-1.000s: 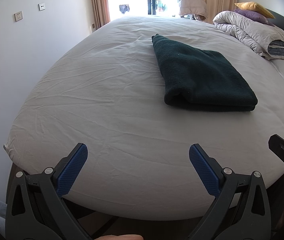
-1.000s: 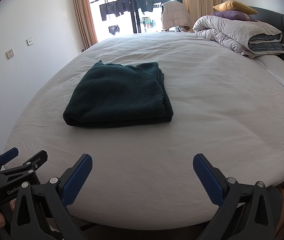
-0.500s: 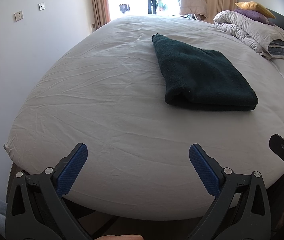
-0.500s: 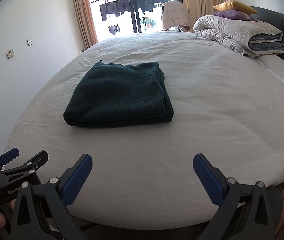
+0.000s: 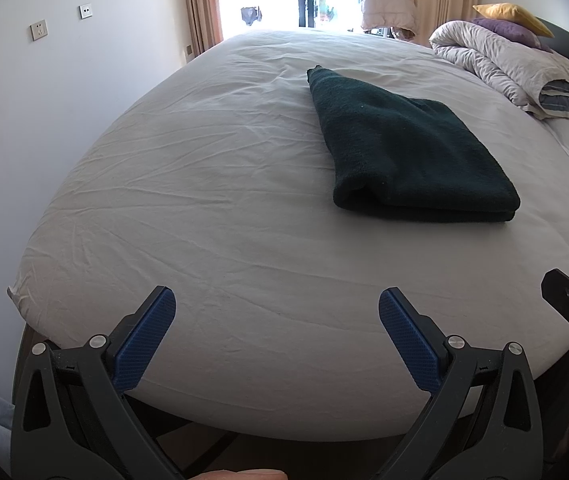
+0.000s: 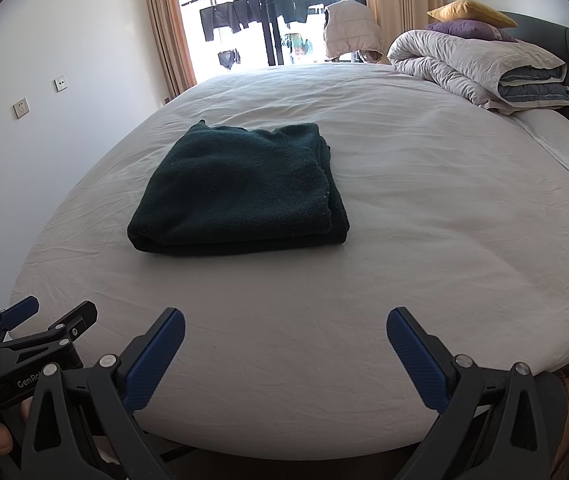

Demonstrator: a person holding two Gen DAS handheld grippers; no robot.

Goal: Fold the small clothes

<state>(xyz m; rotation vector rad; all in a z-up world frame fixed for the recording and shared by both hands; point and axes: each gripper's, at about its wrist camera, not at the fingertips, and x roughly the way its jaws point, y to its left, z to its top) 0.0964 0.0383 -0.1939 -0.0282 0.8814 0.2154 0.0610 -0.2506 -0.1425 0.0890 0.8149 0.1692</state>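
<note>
Fingers of the left gripper [image 5: 276, 316] and right gripper [image 6: 284, 336] spread wide, empty, at the bed [image 6: 424, 220] edge. Beyond them lies a folded dark green garment [image 6: 240, 188].

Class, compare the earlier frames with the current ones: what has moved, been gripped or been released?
Nothing visibly changed. The folded dark green garment lies in the same spot on the bed, and the left gripper and right gripper stay open, holding nothing.
</note>
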